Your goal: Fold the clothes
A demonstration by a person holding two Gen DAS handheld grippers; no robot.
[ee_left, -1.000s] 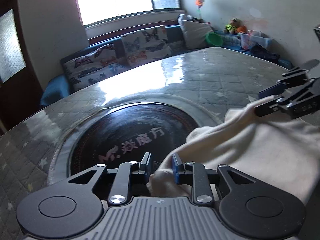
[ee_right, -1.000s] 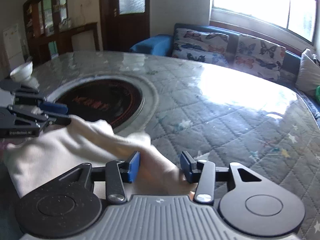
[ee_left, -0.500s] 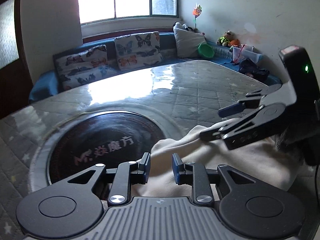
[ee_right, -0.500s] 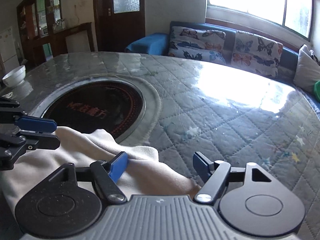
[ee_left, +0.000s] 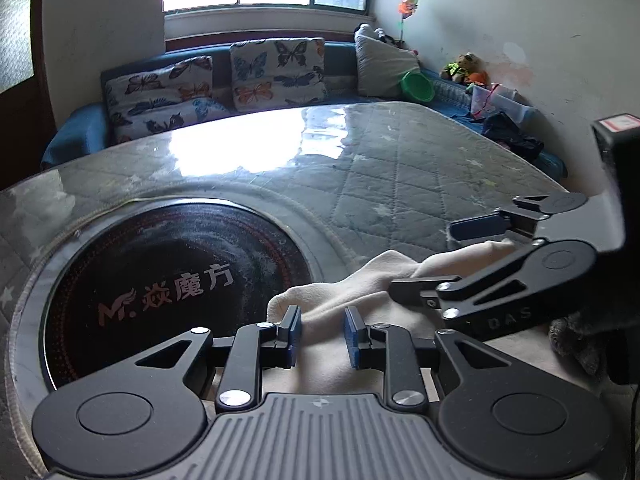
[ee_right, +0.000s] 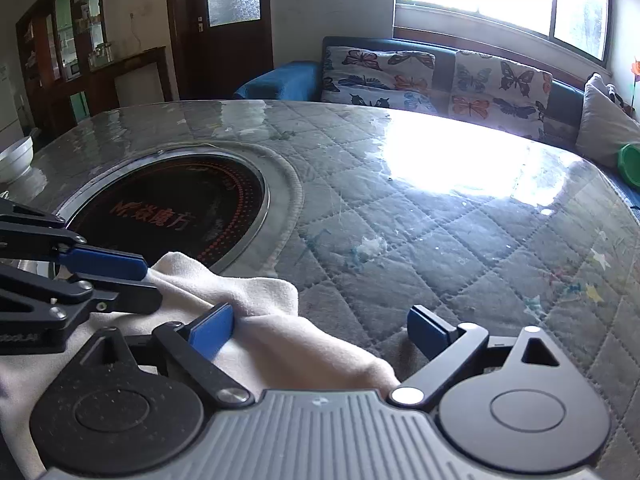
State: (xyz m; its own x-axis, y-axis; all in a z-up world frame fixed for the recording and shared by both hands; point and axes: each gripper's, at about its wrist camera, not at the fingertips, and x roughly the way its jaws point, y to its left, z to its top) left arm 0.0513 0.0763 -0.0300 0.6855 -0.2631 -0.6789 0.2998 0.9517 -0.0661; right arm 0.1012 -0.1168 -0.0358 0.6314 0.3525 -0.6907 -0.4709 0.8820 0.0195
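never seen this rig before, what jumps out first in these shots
A cream cloth lies bunched at the near edge of the quilted table, part of it between the wide-open jaws of the right gripper, which have just been opening. Beside it, a black round hotplate with red lettering is set into the table. A butterfly-print sofa sits under the bright window.

The cream cloth lies bunched in soft folds on the table at its near edge, in front of me. One rumpled corner reaches the rim of the dark round cooktop inset. Its fleecy, plain surface shows raised ridges and creases, not flattened.
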